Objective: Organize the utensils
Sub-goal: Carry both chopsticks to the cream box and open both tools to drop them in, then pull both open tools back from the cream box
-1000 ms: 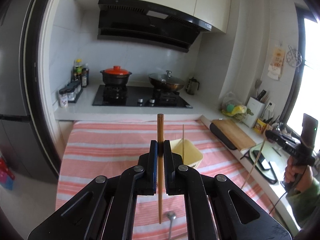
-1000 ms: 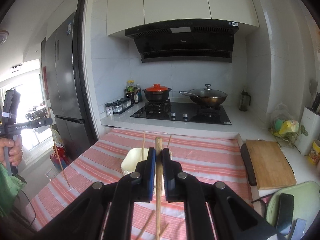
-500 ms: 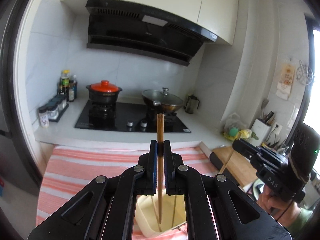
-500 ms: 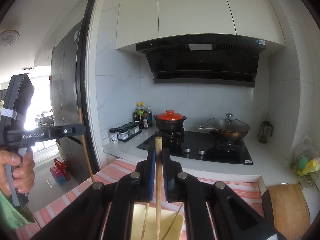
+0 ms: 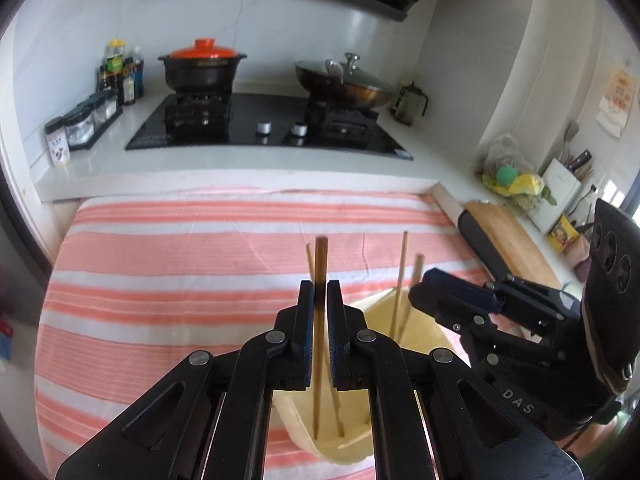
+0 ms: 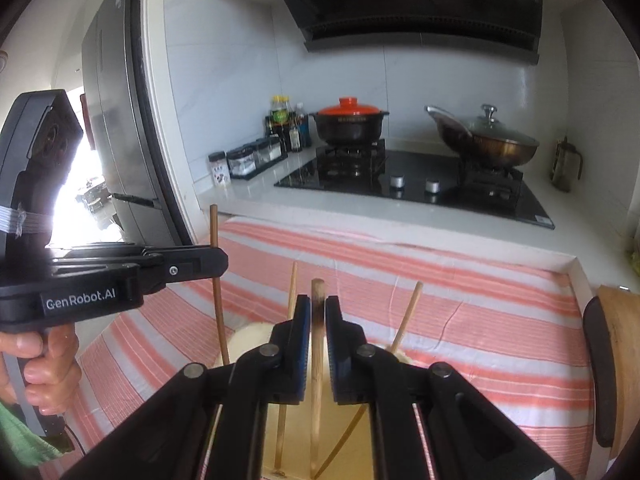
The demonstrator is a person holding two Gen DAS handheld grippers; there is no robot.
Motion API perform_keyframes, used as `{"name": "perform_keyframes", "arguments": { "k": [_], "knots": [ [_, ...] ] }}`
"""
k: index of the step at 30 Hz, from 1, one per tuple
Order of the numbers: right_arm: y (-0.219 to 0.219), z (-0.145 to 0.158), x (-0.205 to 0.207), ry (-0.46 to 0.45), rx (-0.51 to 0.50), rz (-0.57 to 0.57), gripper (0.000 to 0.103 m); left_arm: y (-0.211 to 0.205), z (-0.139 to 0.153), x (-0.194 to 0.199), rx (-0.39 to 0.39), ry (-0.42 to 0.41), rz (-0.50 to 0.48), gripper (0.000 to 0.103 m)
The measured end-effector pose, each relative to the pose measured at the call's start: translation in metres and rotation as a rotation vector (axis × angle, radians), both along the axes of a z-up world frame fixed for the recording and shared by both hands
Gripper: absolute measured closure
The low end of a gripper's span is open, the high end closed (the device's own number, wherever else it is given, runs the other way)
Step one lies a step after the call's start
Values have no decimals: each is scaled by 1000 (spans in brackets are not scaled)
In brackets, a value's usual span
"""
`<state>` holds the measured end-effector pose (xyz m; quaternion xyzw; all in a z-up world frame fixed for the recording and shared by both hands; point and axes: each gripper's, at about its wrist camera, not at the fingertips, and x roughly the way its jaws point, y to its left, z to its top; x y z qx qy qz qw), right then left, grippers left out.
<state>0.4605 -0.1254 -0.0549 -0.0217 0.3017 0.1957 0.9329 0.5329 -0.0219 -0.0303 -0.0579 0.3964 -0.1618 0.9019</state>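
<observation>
My left gripper point(image 5: 320, 292) is shut on a wooden chopstick point(image 5: 319, 344) held upright, its lower end down inside a cream-yellow utensil holder point(image 5: 424, 332) on the striped cloth. My right gripper point(image 6: 317, 308) is shut on another chopstick point(image 6: 316, 392), upright, its lower end also inside the holder point(image 6: 250, 334). Other chopsticks point(image 5: 400, 280) lean in the holder. Each gripper shows in the other's view: the right one point(image 5: 424, 280) at the holder's right, the left one point(image 6: 216, 258) at the left.
The holder stands on a table with a pink-and-white striped cloth point(image 5: 180, 280). Behind it is a counter with a black hob point(image 5: 264, 128), a red-lidded pot point(image 5: 202, 66) and a wok point(image 5: 346, 84). A wooden cutting board point(image 5: 516, 248) lies at the right.
Both grippers have come down over the holder, and the chopstick ends have gone into it. Both views tilted downward toward the table.
</observation>
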Motion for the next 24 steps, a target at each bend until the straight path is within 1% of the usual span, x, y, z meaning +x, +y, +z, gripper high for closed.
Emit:
{"name": "perform_keyframes", "arguments": {
  "k": [1, 2, 4, 5, 7, 9, 11, 14, 15, 17, 19, 21, 24],
  "knots": [
    [1, -2, 2, 22, -13, -10, 66, 1, -3, 0, 0, 32, 5, 88],
    [0, -2, 3, 39, -18, -26, 48, 5, -3, -3, -6, 58, 9, 81],
    [-8, 13, -7, 29, 2, -48, 48, 17, 7, -18, -8, 64, 10, 63],
    [-13, 26, -15, 13, 8, -51, 48, 24, 17, -30, 8, 43, 3, 59],
    [-22, 58, -37, -38, 8, -37, 48, 38, 39, -60, 67, -21, -10, 38],
    [-29, 88, -69, -97, -28, -26, 48, 55, 57, -96, 138, -79, -13, 28],
    [-37, 111, -103, -130, -85, -33, 48, 70, 68, -137, 189, -109, -27, 24],
    [-51, 127, -162, -160, -157, -39, 48, 92, 70, -199, 230, -142, -45, 15],
    [-56, 127, -181, -164, -171, -41, 48, 99, 65, -221, 237, -148, -45, 11],
    [-66, 118, -220, -163, -188, -46, 48, 109, 49, -260, 238, -145, -41, 11],
    [-75, 99, -259, -163, -205, -70, 48, 117, 25, -296, 215, -133, -28, 11],
    [-82, 73, -299, -163, -208, -98, 48, 121, -6, -329, 204, -117, 1, 11],
    [-89, 25, -355, -175, -210, -170, 48, 116, -54, -370, 203, -103, 31, 11]
  ]
}}
